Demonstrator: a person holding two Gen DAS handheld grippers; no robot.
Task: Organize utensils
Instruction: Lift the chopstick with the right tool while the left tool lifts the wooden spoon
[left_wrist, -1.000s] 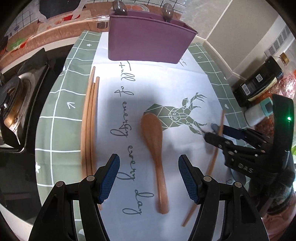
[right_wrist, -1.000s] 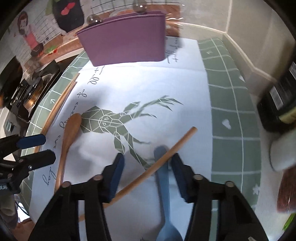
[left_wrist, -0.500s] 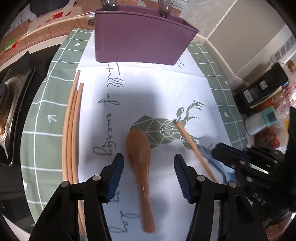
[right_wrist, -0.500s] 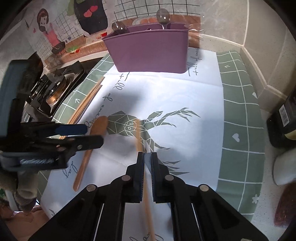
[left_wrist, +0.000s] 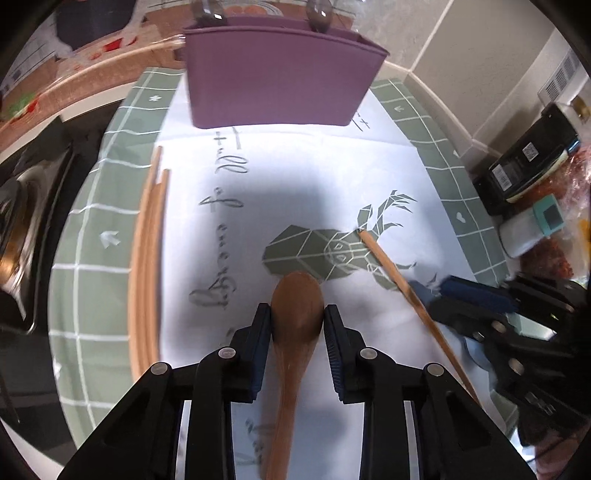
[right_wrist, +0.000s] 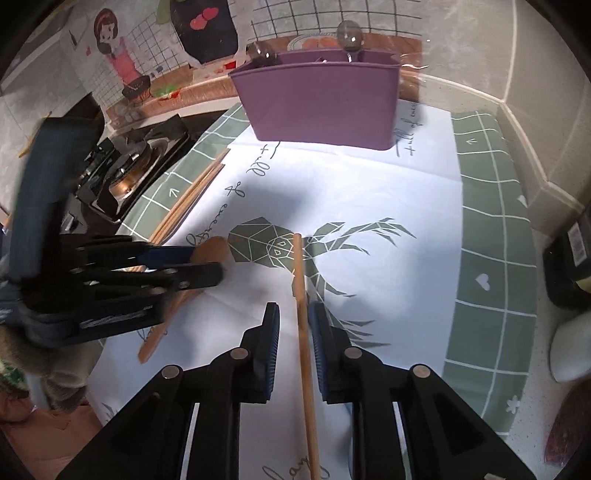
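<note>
Wooden chopstick (left_wrist: 402, 291) beside spoon (left_wrist: 295, 325), holder (left_wrist: 277, 74) beyond

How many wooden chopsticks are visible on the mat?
4, possibly more hidden. Three chopsticks lie bundled along the mat's left edge. One chopstick lies between the right gripper's opening jaws, over the deer print.

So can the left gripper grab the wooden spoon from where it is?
Probably yes. The left gripper already has the wooden spoon between its closing jaws, with both pads against the bowl. Nothing lies in the way; the lone chopstick sits off to the side.
</note>
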